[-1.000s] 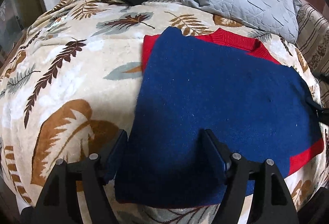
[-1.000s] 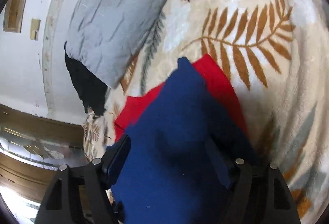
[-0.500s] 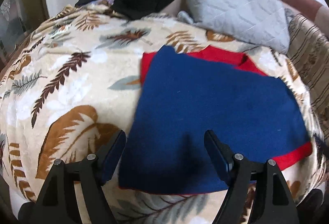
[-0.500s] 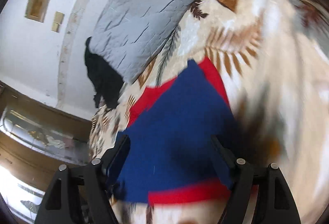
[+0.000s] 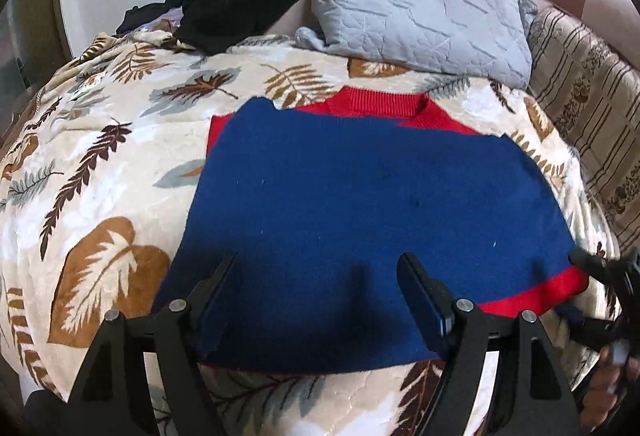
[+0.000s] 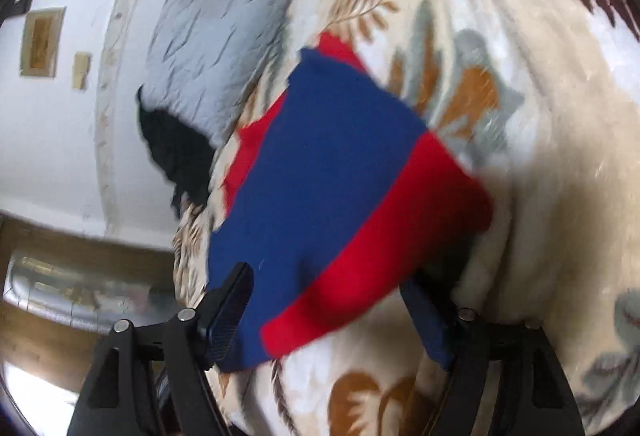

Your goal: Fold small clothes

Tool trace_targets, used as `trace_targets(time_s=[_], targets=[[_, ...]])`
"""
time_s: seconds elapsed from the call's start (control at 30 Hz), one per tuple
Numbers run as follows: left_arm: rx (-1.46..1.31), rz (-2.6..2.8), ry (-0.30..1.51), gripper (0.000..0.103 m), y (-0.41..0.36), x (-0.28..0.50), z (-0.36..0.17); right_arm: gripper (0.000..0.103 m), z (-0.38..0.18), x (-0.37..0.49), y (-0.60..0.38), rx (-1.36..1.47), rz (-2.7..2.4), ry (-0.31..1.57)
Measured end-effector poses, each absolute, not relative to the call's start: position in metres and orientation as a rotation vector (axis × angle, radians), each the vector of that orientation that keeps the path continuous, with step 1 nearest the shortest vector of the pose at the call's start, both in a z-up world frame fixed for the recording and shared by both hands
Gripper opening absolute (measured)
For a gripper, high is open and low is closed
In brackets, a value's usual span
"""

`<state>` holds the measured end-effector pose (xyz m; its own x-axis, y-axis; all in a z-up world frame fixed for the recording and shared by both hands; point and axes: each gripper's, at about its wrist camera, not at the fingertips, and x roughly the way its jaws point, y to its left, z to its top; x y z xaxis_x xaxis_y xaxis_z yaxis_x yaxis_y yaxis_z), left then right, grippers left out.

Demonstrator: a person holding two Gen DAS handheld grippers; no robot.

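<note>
Flat on the bed: blue-and-red sweater, long axis crosswise. Left gripper poised over near hem, jaws wide, empty. Right gripper nearer the red band, jaws closing, gripping nothing.

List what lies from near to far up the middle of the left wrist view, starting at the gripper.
Left gripper with its jaws open → blue and red sweater → red collar → leaf-print blanket → grey quilted pillow.
</note>
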<state>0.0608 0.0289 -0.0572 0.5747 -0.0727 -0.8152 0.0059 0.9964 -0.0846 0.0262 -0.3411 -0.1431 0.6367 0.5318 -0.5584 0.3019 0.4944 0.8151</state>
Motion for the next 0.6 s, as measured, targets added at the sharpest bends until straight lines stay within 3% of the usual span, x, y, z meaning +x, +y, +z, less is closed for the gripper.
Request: trace_targets(time_s=[0.03, 0.07, 0.17, 0.3, 0.43, 0.5, 0.53, 0.6], targets=[[-0.069, -0.041, 0.957, 0.079, 0.029, 0.061, -0.058, 0.062, -0.142, 0.028, -0.341, 1.072, 0.153, 0.910], [-0.066, -0.037, 0.956, 0.079, 0.029, 0.061, -0.059, 0.014, -0.138, 0.033, -0.339, 1.005, 0.117, 0.921], [-0.059, -0.038, 0.954, 0.079, 0.028, 0.062, -0.057, 0.010, -0.143, 0.041, -0.337, 0.946, 0.081, 0.960], [-0.060, -0.031, 0.906, 0.079, 0.027, 0.065, -0.053, 0.010, -0.104, 0.030, -0.320, 0.717, 0.062, 0.875], [-0.038, -0.028, 1.037, 0.079, 0.022, 0.081, -0.088, 0.023, -0.138, 0.027, -0.329, 0.769, 0.071, 0.962], [-0.023, -0.024, 1.010, 0.080, 0.022, 0.078, -0.093, 0.041, -0.128, 0.017, -0.336, 0.772, 0.108, 0.970], [-0.013, -0.024, 0.998, 0.080, 0.020, 0.076, -0.094, 0.071, -0.122, 0.013, -0.339, 0.775, 0.119, 0.964], [0.014, -0.026, 0.988, 0.083, 0.017, 0.075, -0.097, 0.073, -0.102, 0.002, -0.350, 0.764, 0.139, 0.902]])
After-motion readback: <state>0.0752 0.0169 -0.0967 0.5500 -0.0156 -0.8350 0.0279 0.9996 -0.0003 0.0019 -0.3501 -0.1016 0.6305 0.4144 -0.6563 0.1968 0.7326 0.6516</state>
